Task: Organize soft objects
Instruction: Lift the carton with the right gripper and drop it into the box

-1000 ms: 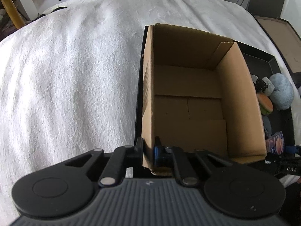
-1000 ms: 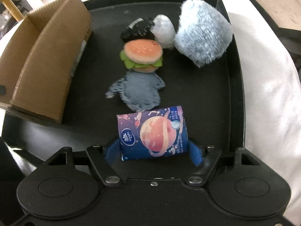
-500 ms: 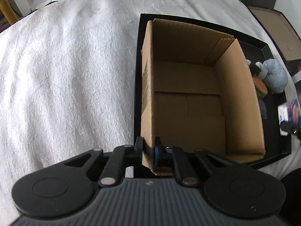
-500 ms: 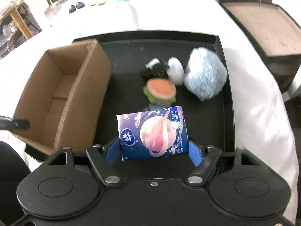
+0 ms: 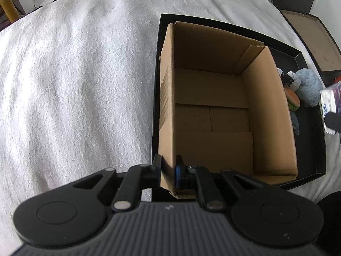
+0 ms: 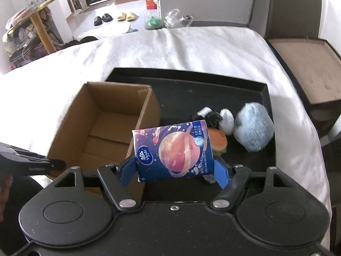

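My right gripper (image 6: 173, 168) is shut on a blue tissue pack (image 6: 172, 150) printed with a planet and holds it in the air over the black tray (image 6: 185, 79), beside the right wall of the open cardboard box (image 6: 102, 128). My left gripper (image 5: 168, 167) is shut on the box's near left wall (image 5: 167, 115); the box (image 5: 213, 119) is empty inside. On the tray lie a burger plush (image 6: 217, 138), a black and white plush (image 6: 215, 117) and a fluffy blue plush (image 6: 252, 127). The tissue pack shows at the right edge of the left wrist view (image 5: 332, 98).
The tray (image 5: 313, 128) rests on a white blanket (image 5: 74, 74) over a bed. A brown flat box (image 6: 304, 66) stands to the right of the bed. Slippers (image 6: 116, 17), a table (image 6: 32, 15) and bags are on the floor beyond.
My right gripper has lifted the tissue pack off the tray and moved it up and left toward the box. My left gripper has kept its hold on the box wall.
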### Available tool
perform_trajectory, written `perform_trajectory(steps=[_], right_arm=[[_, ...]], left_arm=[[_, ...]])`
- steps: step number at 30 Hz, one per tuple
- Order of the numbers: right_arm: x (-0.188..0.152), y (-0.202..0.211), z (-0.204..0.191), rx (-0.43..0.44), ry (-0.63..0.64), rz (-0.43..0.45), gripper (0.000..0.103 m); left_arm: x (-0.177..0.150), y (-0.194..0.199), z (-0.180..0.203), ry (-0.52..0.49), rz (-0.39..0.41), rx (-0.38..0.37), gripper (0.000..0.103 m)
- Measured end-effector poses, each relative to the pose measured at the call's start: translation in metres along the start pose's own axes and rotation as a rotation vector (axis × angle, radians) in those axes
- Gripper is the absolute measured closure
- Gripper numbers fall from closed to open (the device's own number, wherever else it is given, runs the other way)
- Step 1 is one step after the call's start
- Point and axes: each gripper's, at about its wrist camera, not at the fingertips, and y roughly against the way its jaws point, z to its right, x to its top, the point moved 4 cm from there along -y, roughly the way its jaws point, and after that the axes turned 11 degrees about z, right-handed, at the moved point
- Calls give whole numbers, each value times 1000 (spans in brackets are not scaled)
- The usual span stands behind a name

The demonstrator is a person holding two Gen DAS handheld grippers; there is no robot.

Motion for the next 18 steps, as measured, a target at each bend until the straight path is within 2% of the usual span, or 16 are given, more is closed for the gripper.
perform_trajectory(steps=[10,18], right_arm=[[26,-4,-40,50,48,48,31],[41,-21,-77,97,91,48,31]], left_arm=[[1,1,-5,39,1,-26,92],[1,-1,-6,46,-8,-44,91]])
